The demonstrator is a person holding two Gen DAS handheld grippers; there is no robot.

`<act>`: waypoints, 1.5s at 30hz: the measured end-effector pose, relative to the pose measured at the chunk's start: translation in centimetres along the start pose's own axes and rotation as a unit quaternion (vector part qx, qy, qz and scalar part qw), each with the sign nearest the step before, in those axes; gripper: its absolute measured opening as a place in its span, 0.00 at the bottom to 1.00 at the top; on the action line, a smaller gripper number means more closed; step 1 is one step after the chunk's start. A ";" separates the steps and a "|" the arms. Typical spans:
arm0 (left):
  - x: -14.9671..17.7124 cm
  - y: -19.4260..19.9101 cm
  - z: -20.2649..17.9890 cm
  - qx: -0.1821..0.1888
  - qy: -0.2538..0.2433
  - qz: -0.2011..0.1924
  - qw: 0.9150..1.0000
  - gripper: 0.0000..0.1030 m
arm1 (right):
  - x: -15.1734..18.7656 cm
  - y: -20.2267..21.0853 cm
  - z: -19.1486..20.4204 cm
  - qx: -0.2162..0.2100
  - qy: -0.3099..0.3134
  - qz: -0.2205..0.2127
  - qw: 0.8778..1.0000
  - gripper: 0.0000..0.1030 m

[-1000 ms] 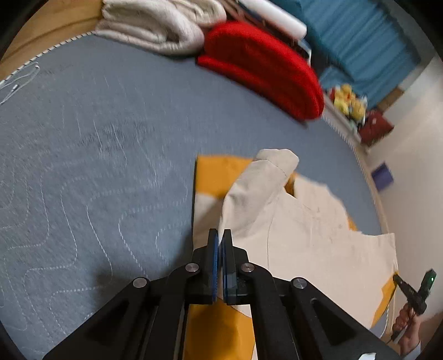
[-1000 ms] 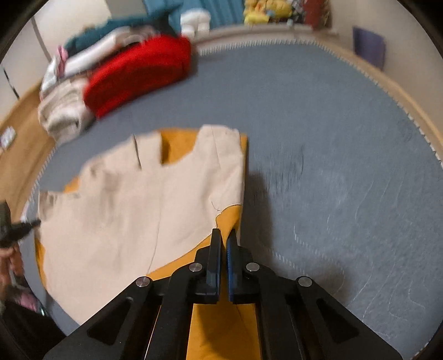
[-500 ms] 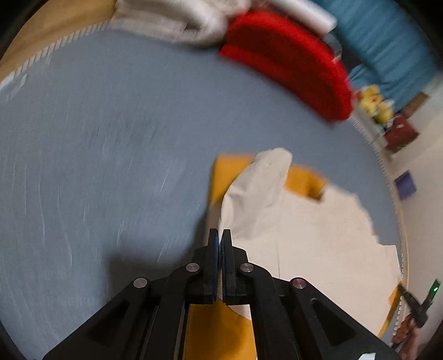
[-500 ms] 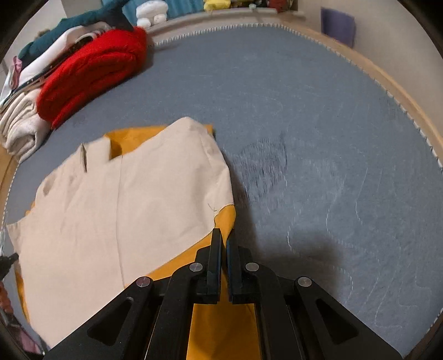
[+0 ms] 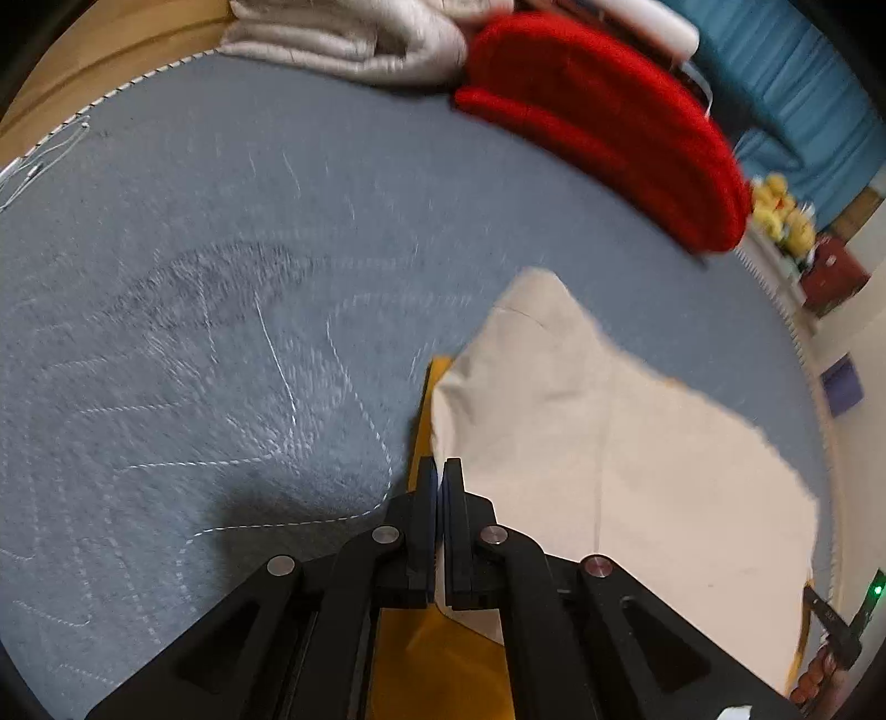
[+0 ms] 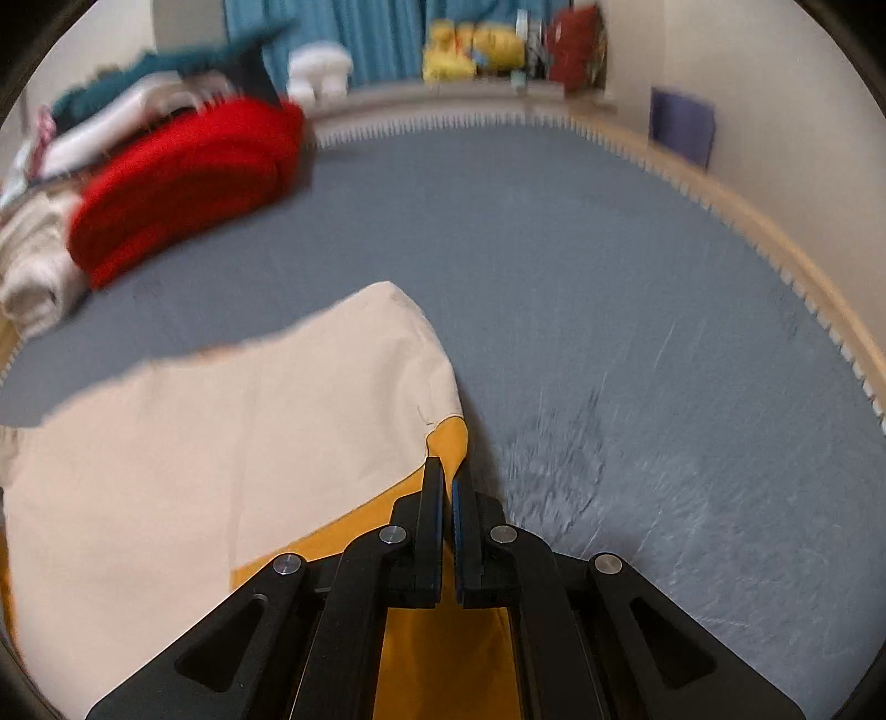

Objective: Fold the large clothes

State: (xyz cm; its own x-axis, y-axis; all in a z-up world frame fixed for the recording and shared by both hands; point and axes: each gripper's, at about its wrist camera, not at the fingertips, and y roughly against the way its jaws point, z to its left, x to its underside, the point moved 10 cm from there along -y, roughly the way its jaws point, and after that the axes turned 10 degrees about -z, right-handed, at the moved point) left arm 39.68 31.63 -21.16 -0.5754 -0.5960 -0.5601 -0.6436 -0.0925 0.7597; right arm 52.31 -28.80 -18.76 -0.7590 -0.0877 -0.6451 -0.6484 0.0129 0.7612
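- The step in hand looks like a fold in mid-carry: both grippers pinch one edge of the large cream-and-mustard-yellow cloth garment (image 5: 609, 459), which spreads from the bottom centre to the right of the left wrist view and over the lower left of the right wrist view.
- The left gripper (image 5: 438, 476), bottom centre of its frame, has its jaws pressed nearly together on the garment's edge where cream meets yellow; yellow cloth passes down between its fingers.
- The right gripper (image 6: 447, 479), bottom centre of its frame, likewise has its jaws drawn narrow on a yellow corner of the same garment (image 6: 221, 443).
- The garment lies on the grey-blue quilted bed cover (image 5: 221, 332), with its far cream corner pointing toward the upper middle of both frames. Both frames are blurred, so the creases are hard to read.
- The next move, as I judge it, calls for both held corners to travel together and level toward the far edge, then be laid down square before letting go. Uneven travel would skew the fold.
- No container shows. At the upper edge of the frames a folded red knitted garment (image 5: 609, 122) and folded pale beige cloth (image 5: 354, 39) lie stacked on the bed cover, well apart from the work.
- Yellow plush toys (image 6: 473, 47) sit on a ledge at the top right of the right wrist view.
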 end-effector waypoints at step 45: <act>11.1 13.3 5.7 0.066 0.016 0.140 0.988 0.02 | 14.8 12.1 -3.7 -0.031 0.002 0.163 0.986 0.00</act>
State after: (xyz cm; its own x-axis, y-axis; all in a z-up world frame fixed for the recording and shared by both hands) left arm 21.88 28.30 -19.13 -0.7257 -0.6082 -0.3215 -0.5227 0.1837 0.8325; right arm 33.47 -33.58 -18.83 -0.9262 -0.0937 -0.3652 -0.3650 -0.0202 0.9308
